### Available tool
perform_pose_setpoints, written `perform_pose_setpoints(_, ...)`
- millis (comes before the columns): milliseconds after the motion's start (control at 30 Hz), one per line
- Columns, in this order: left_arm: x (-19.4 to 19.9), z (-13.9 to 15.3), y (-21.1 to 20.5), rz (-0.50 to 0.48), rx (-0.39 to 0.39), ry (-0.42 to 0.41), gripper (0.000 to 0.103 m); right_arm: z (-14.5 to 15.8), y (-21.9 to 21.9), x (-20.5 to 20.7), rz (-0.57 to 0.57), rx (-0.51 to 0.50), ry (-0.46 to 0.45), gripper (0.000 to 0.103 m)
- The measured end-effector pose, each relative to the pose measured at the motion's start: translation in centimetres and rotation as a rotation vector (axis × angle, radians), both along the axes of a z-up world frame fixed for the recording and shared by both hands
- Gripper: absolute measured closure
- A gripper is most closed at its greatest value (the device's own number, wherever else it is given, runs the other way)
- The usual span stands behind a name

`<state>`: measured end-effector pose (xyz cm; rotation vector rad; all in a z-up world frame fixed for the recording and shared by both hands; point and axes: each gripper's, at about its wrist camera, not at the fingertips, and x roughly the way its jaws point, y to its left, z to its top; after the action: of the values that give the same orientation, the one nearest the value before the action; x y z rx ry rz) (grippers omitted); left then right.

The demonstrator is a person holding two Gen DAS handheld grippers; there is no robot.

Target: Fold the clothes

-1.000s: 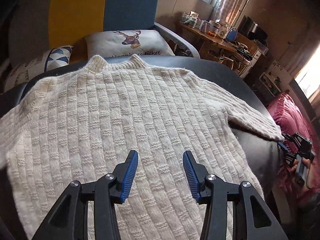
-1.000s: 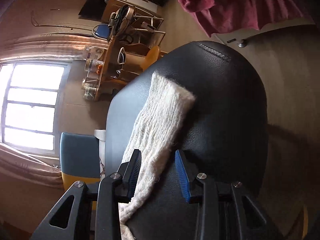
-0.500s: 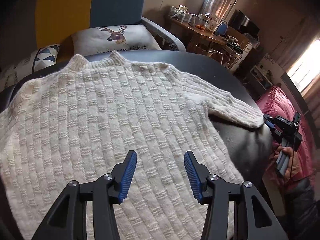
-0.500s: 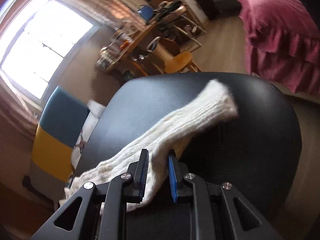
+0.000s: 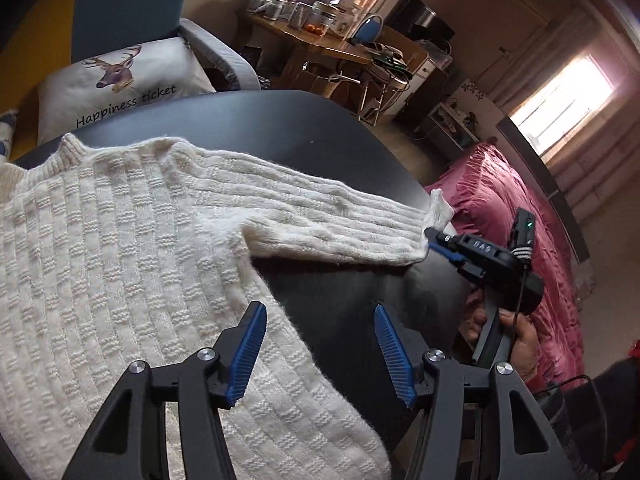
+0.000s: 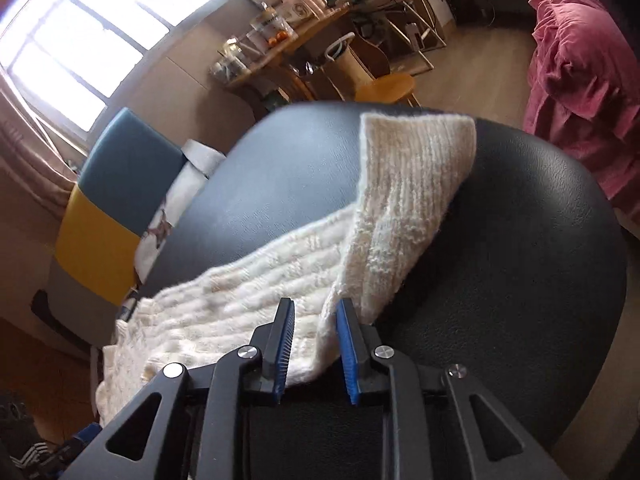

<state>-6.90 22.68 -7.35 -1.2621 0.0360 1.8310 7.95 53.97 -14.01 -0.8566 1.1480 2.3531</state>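
A cream knitted sweater (image 5: 120, 240) lies flat on a black round table (image 5: 320, 128). Its right sleeve (image 5: 328, 216) stretches toward the table's right edge. My left gripper (image 5: 318, 312) hovers open over the sweater's side edge, with nothing between its fingers. My right gripper (image 6: 315, 304) is shut on the sleeve (image 6: 400, 208) near the cuff. The cuff end stands lifted and bent over above the table (image 6: 520, 260). From the left wrist view the right gripper (image 5: 434, 236) shows at the cuff, held by a person's hand (image 5: 520, 332).
A deer-print pillow (image 5: 120, 88) rests on a yellow and blue chair (image 6: 104, 208) behind the table. A wooden desk (image 5: 320, 44) with jars stands further back. A pink bedspread (image 5: 520, 208) lies to the right, and a wooden stool (image 6: 384, 86) stands beyond the table.
My right gripper went from open around the sleeve to shut on it and raised the cuff end. My left gripper shifted right, from over the sweater's body to its side edge.
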Motion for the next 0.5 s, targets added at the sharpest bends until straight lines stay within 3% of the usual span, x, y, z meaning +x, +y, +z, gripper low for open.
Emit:
perform_pose_setpoints(33,0.3,-0.2,0.1,-0.009,-0.014,0.011,0.045,0.7,0.1,0.6,-0.018,0.021,0.030,0.072)
perform_pose_setpoints(133,1.0,-0.9,-0.1,-0.027,-0.048,0.022,0.044,1.5,1.6,1.6,-0.080,0.005,0.066,0.071)
perform_pose_setpoints(233,1.2,-1.7,-0.9,-0.028,-0.063,0.011,0.044,1.4,3.6,1.2,-0.140,0.026,-0.064,0.059)
perform_pose_setpoints(433,0.5,-2.8,-2.9,0.015,-0.068,-0.023,0.044,-0.8,5.6,0.4,-0.179,-0.061,-0.162,0.058)
perform_pose_setpoints(500,0.3,-3.1,-3.6,0.033,-0.071,-0.027,0.044,-1.8,5.8,1.2,-0.223,-0.110,-0.129,0.058)
